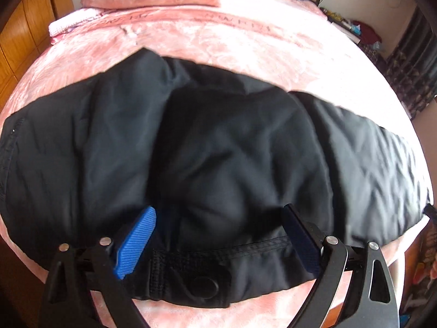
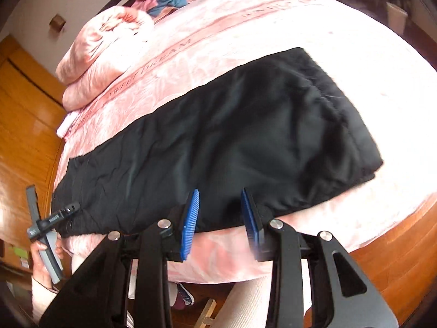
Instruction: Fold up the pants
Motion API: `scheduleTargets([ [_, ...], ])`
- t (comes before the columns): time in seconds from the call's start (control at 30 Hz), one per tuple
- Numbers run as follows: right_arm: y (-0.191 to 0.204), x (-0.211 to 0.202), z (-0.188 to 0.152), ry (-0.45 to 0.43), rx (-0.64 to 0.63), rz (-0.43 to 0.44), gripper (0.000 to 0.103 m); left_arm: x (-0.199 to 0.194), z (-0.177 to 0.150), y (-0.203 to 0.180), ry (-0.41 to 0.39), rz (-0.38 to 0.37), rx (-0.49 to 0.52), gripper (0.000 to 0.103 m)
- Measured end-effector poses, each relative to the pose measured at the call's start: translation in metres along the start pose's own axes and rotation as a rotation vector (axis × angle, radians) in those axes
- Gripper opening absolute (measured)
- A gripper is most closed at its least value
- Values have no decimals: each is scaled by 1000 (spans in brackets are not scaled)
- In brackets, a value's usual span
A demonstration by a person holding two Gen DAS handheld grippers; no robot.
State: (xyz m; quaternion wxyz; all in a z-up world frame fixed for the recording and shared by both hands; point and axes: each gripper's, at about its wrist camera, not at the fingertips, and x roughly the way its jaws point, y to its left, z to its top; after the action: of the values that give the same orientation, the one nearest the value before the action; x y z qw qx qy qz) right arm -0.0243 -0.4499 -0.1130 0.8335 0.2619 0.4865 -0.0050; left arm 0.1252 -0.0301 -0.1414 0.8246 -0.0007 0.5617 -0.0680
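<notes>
The black pants (image 1: 218,147) lie spread lengthwise across the pink bedspread (image 1: 218,43), near the bed's front edge, waistband to the left and the doubled legs running off to the right.

On the left, the left gripper (image 1: 218,216) hangs wide open over the waistband (image 1: 245,248), its blue pads either side of the button end and gripping nothing. The cloth looks thin, slick and a little puffy — light to lift, but likely to slide and bunch between the pads. The stitched waistband is probably the firmest place to pinch (thicker, less slippery).

Further right, the right gripper (image 2: 220,209) is open too — its pads hover at the near edge of the legs, holding nothing. A pinch on the hem end (image 2: 355,136) should take both layers together.
</notes>
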Motion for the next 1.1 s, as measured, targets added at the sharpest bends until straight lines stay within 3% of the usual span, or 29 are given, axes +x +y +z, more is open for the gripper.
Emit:
scheduleTargets([
  [0.2, -50, -24, -3, -20, 90, -52, 33, 2, 3, 5, 8, 19, -18, 95],
  [0.3, -62, -23, -5, -13, 121, -62, 33, -14, 3, -4, -30, -74, -73, 95],
  [0.47, -61, -14, -6, -15, 129, -40, 37, -15, 4, -59, -45, -94, 11, 95],
  [0.63, -50, 1, -4, -6, 98, -95, 39, -9, 1, -113, -29, -141, 61, 95],
  [0.67, -48, 3, -4, -5, 95, -104, 37, -9, 1, -122, -40, -137, 80, 95],
  [0.7, -46, 4, -4, -10, 84, -105, 25, -10, 0, -131, -47, -130, 103, 95],
  [0.8, -42, 3, -3, -26, 60, -112, 6, -5, 0, -148, -44, -100, 142, 95],
  [0.93, -38, -16, 2, -81, 41, -33, 3, 4, -2, -148, -15, -75, 137, 97],
  [1.03, -62, 5, 0, 40, 144, -27, 5, 5, -4, -144, -8, -81, 134, 97],
  [1.1, -69, 10, -5, 38, 160, -11, 5, 6, -3, -143, -6, -75, 146, 97],
])
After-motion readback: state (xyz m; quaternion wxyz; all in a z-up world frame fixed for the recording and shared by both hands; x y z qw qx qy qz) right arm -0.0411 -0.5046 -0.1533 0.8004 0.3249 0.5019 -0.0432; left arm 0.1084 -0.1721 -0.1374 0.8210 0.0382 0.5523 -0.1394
